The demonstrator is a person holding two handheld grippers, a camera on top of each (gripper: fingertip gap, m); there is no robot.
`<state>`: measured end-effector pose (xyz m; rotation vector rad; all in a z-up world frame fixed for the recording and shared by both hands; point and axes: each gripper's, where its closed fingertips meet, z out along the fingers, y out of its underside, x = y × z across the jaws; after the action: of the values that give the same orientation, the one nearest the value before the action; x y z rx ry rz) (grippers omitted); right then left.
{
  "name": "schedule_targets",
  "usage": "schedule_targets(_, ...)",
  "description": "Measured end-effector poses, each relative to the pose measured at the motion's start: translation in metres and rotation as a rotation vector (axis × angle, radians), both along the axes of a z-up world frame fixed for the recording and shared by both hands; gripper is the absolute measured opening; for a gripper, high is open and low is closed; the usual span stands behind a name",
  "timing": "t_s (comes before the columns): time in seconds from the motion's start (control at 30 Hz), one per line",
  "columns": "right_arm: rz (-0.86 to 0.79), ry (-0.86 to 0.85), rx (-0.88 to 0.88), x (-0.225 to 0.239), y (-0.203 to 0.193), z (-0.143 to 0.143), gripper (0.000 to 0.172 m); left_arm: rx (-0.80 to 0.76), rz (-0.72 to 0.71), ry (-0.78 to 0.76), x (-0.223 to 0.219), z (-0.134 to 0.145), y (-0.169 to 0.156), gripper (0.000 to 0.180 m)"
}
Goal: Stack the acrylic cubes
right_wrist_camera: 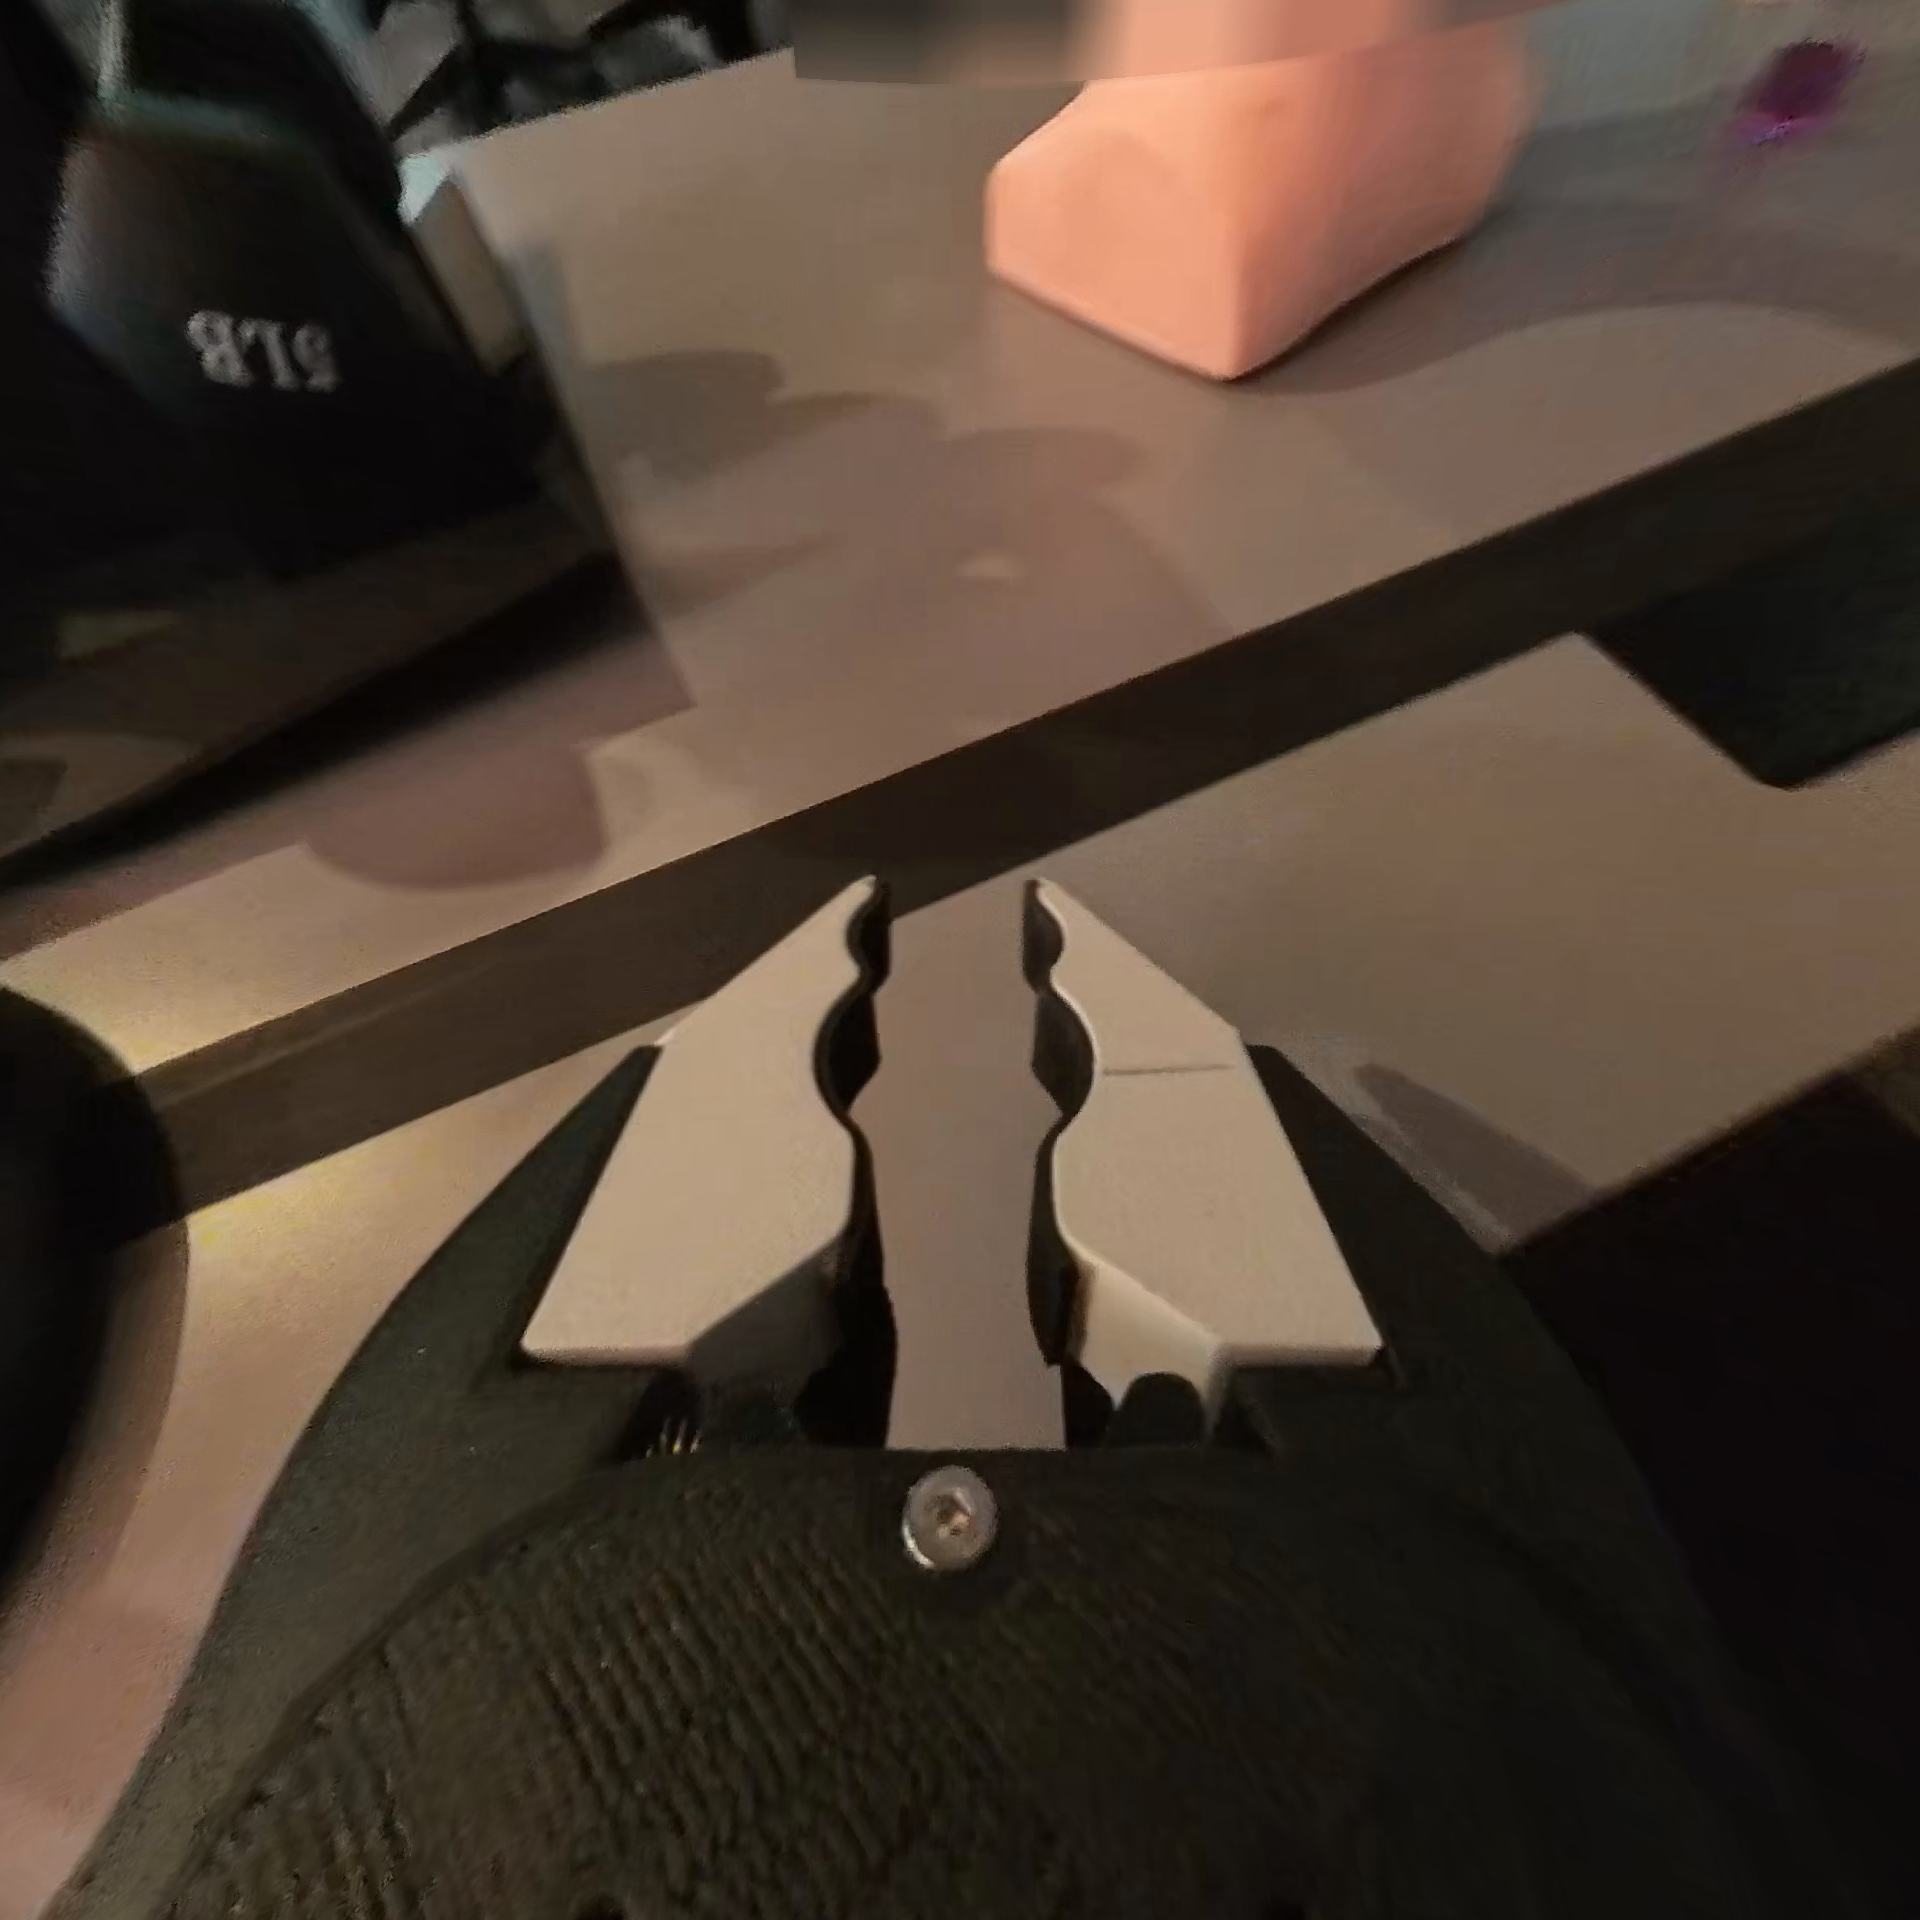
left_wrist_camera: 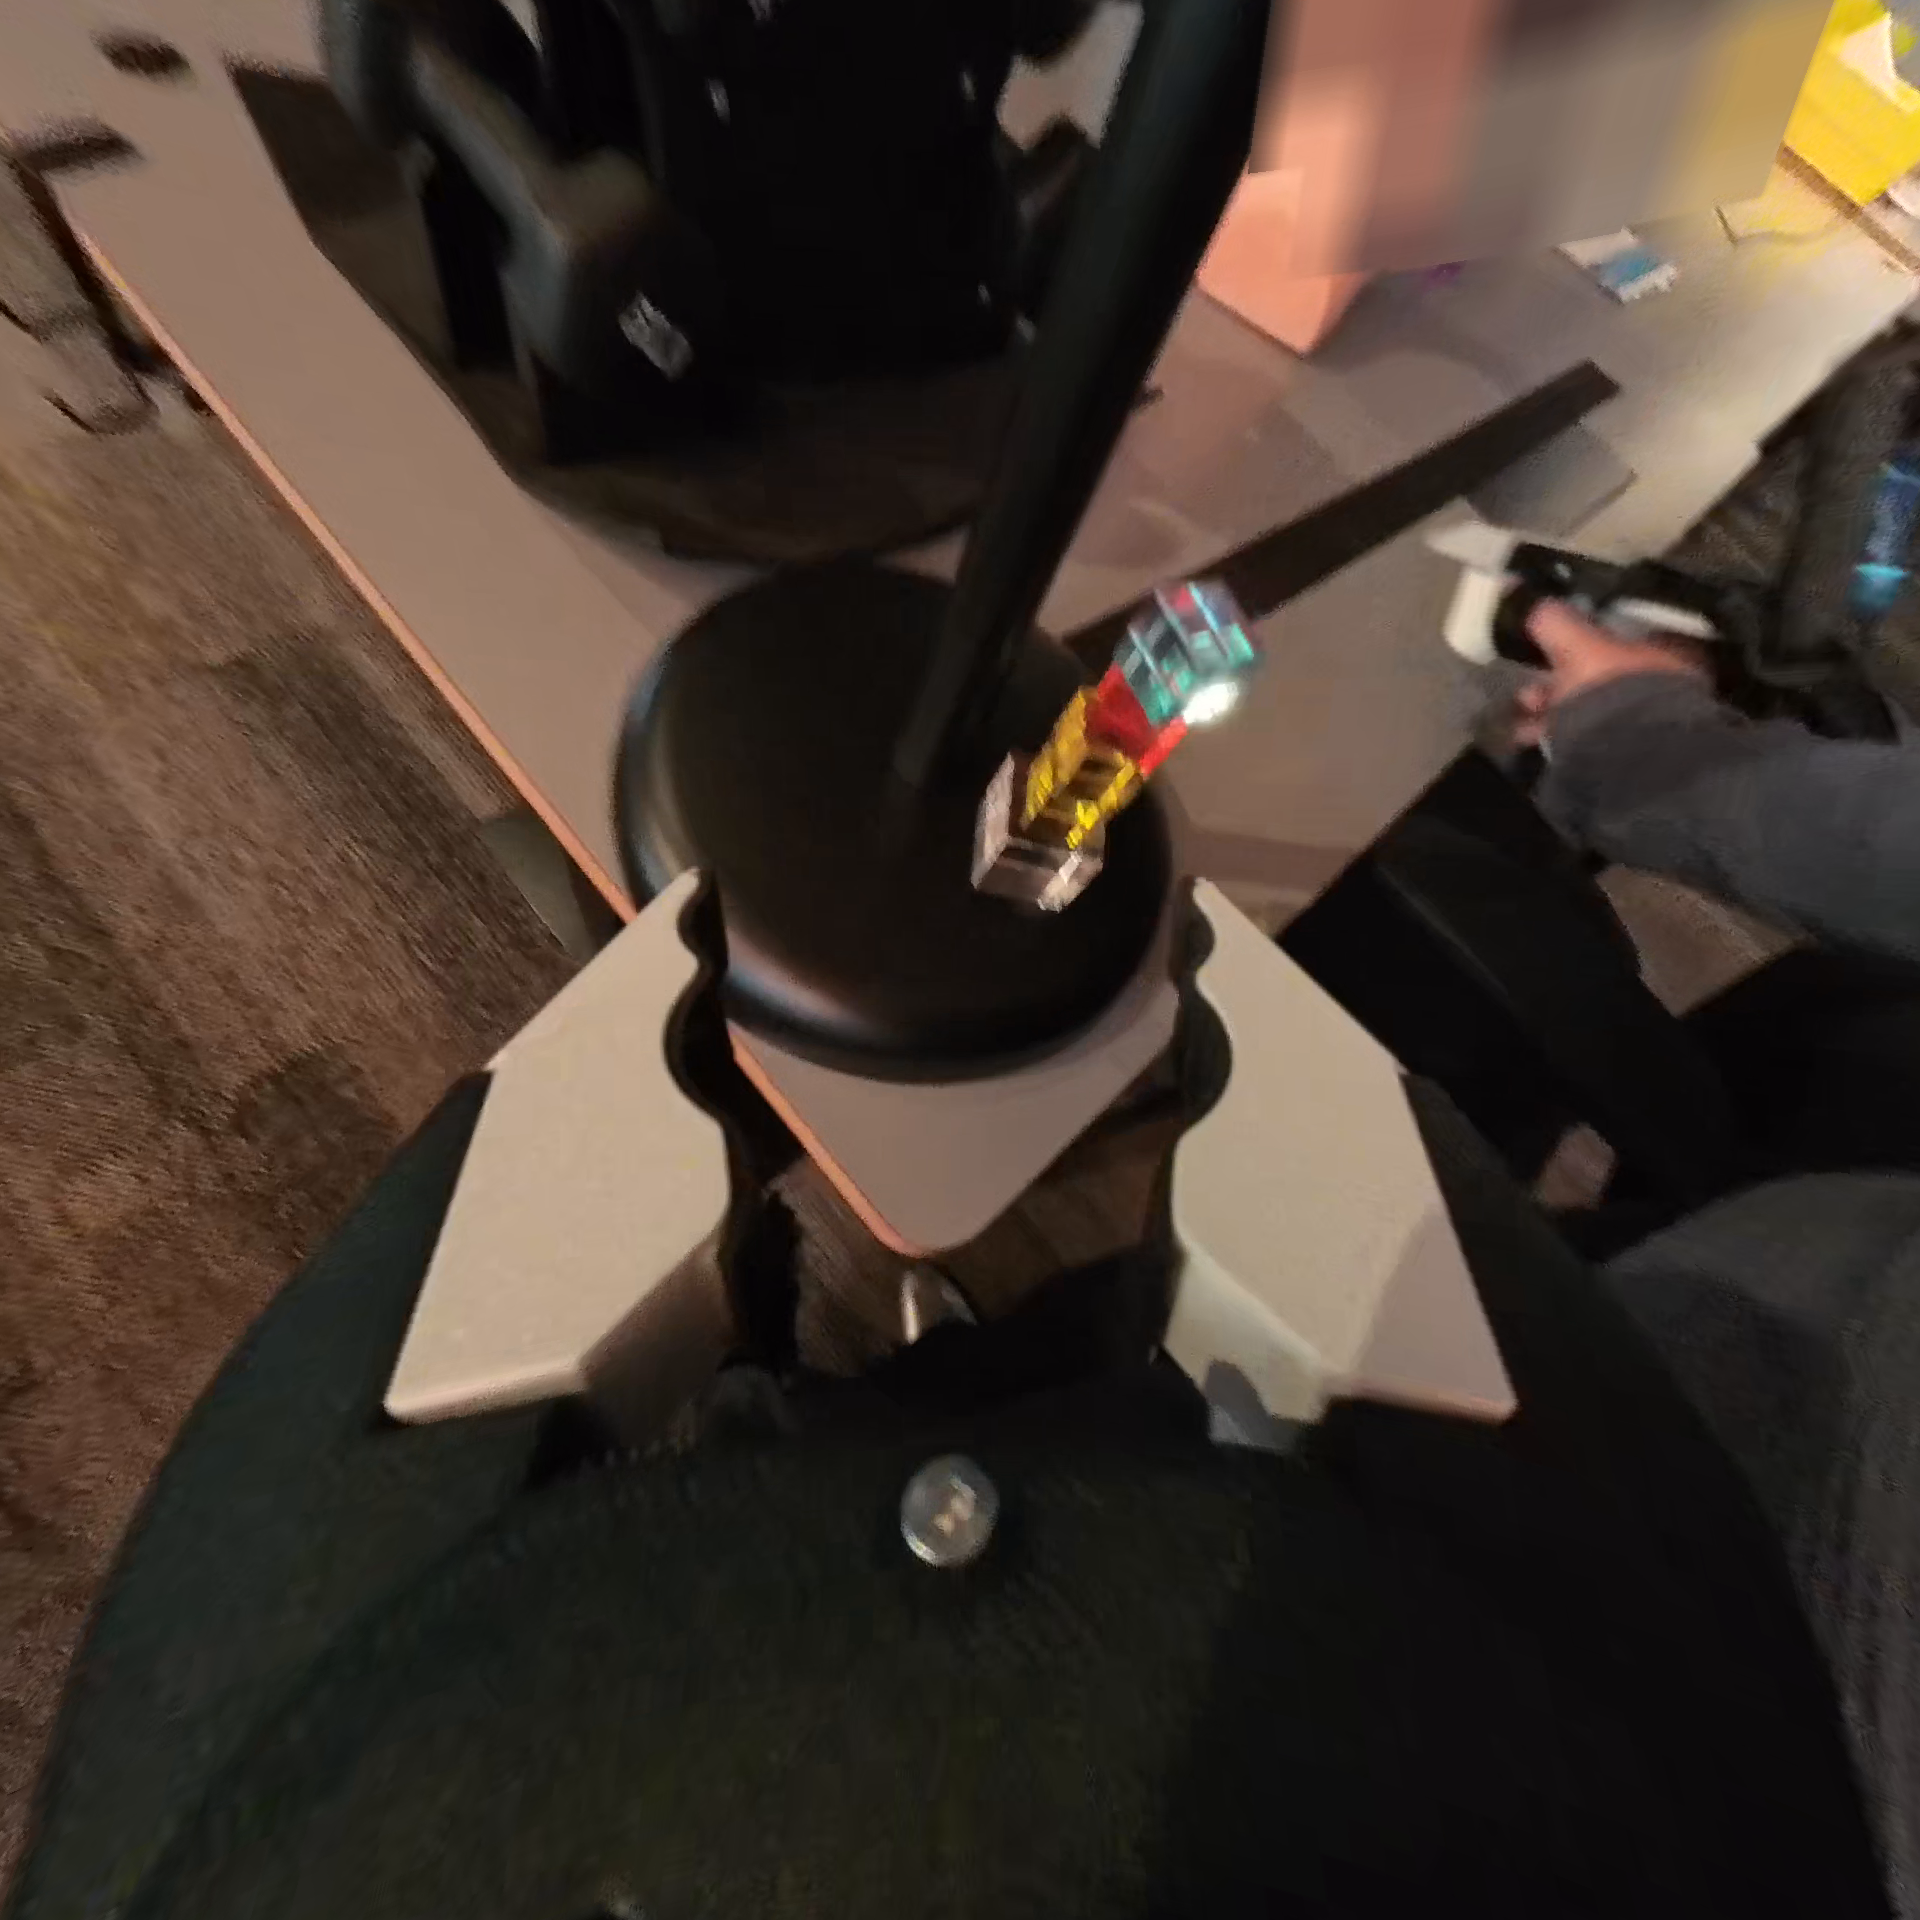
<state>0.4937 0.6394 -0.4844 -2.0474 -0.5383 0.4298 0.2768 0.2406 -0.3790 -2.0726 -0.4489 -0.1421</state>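
- Your left hand-held gripper (left_wrist_camera: 940, 904) gapes wide around a round black base (left_wrist_camera: 831, 831), its pads not pressing it.
- A stack of clear, yellow, red and teal cubes (left_wrist_camera: 1112, 748) on the base runs its long axis toward 1 o'clock.
- Your right hand-held gripper (right_wrist_camera: 956, 904) hangs narrowly parted, bare, over the grey desk (right_wrist_camera: 1455, 935); a black weight (right_wrist_camera: 239, 364) bears white lettering.

Black round base (left_wrist_camera: 831, 831), yellow-red-teal clear block stack (left_wrist_camera: 1122, 748), pink box (right_wrist_camera: 1247, 229).

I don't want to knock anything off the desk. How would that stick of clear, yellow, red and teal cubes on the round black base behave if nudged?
The cube stick looks hard and glossy, so probably stiff and slippery. It lies across the domed round base beside the black pole, overhanging the rim, so a nudge may slide or tip it off. If the cubes are merely joined, it might break apart.
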Motion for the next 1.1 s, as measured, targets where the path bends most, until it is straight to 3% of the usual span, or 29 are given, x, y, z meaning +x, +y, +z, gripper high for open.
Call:
schedule_targets(0.17, -0.143, 0.064, 0.005, 0.050, -0.008, 0.018, 0.015, 0.111, 0.081, 0.123, -0.045, 0.032, 0.015, 0.087)
schedule_targets(0.3, -0.196, 0.087, 0.065, 0.081, 0.007, 0.044, 0.016, 0.215, 0.163, 0.103, -0.076, 0.054, 0.030, 0.085)
schedule_targets(0.4, -0.228, 0.112, 0.110, 0.098, 0.045, 0.057, 0.030, 0.267, 0.273, 0.028, -0.099, 0.057, 0.034, 0.081)
schedule_targets(0.5, -0.277, 0.134, 0.159, 0.111, 0.103, 0.062, 0.052, 0.254, 0.418, -0.029, -0.129, 0.041, 0.024, 0.077)
schedule_targets(0.6, -0.276, 0.090, 0.228, 0.116, 0.183, 0.060, 0.053, 0.182, 0.642, -0.046, -0.161, 0.017, -0.012, 0.074)
schedule_targets(0.77, -0.251, 0.018, 0.240, 0.117, 0.345, 0.034, 0.055, -0.105, 1.056, -0.021, -0.175, -0.021, -0.123, 0.075)
schedule_targets(0.93, -0.177, -0.057, 0.137, 0.099, 0.471, -0.004, 0.057, -0.455, 1.305, 0.081, -0.145, -0.016, -0.221, 0.076)
schedule_targets(1.1, -0.132, -0.110, 0.056, 0.073, 0.549, -0.039, 0.057, -0.679, 1.412, 0.157, -0.111, 0.007, -0.260, 0.074)
